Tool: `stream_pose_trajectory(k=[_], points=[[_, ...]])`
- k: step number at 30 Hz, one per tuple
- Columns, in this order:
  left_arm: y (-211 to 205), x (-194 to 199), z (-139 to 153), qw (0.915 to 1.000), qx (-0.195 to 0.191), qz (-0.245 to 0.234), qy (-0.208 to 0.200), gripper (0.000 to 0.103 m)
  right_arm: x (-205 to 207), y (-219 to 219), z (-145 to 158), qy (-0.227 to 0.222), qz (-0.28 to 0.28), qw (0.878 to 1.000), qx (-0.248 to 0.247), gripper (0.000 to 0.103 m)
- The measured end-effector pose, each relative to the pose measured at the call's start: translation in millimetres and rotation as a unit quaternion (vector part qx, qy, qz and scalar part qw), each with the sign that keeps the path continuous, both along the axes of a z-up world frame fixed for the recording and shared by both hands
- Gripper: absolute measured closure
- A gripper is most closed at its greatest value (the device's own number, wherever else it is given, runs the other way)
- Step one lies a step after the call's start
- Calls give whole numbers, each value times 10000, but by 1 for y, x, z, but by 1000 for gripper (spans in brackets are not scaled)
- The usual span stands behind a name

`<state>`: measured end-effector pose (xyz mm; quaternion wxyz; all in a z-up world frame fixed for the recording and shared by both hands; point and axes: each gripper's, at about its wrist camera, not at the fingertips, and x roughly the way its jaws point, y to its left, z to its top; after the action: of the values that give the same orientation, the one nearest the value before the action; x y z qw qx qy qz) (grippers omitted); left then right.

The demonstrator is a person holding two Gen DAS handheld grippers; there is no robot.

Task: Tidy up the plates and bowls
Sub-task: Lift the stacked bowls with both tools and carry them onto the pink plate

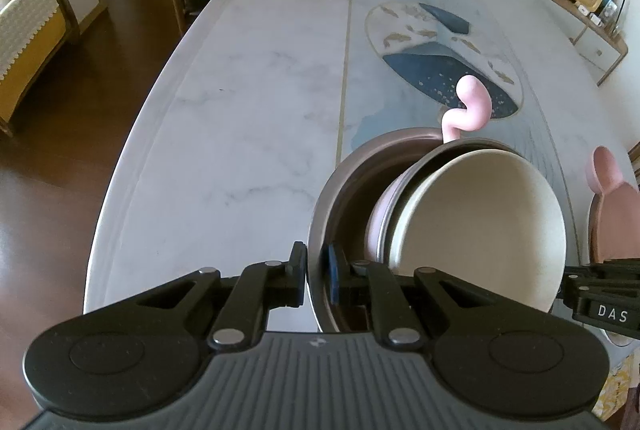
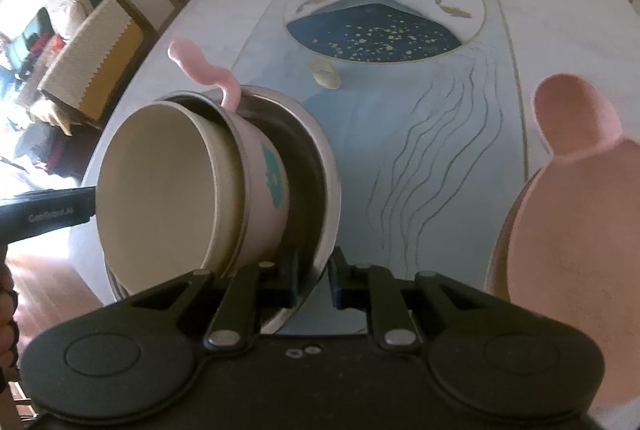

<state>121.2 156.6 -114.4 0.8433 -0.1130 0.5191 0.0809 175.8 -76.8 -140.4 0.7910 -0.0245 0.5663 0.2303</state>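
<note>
Because both tools pinch opposite rims of the steel bowl [image 1: 326, 198], left tool [image 1: 316, 266] and right tool [image 2: 314, 270] share its load near the tabletop's [image 1: 240, 110] near edge, the pink cup [image 2: 264, 198] and cream bowl [image 1: 480, 214] tipped inside.

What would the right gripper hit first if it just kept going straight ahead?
Nothing new at first: the right gripper is already clamped on the steel bowl's rim. Pushed on, it would carry that bowl over the table.

Cream bowl [image 1: 476, 218] tilted inside pink bowl [image 2: 266, 190], inside steel bowl [image 1: 320, 214]
</note>
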Motion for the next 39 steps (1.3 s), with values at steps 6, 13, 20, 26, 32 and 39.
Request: stream_pose_trajectory(k=[6, 13, 20, 26, 32, 39], points=[[-5, -3, 5, 10000, 73, -19, -38, 93, 0, -4, 3, 35, -125, 9999, 21, 89], [-12, -7, 12, 9997, 152, -82, -154, 93, -5, -8, 13, -132, -140, 9998, 2, 89], [-19, -9, 27, 9994, 161, -110, -294, 93, -8, -16, 27, -276, -205, 9993, 110, 89], [-26, -8, 44, 9990, 68, -124, -423, 93, -11, -27, 47, -431, -270, 9985, 185, 89], [-45, -2, 64, 9982, 71, -298, -510, 93, -13, -48, 67, -530, -485, 9970, 282, 89], [-83, 17, 80, 9944, 56, -799, -685, 93, -15, -86, 83, -680, -913, 9930, 324, 89]])
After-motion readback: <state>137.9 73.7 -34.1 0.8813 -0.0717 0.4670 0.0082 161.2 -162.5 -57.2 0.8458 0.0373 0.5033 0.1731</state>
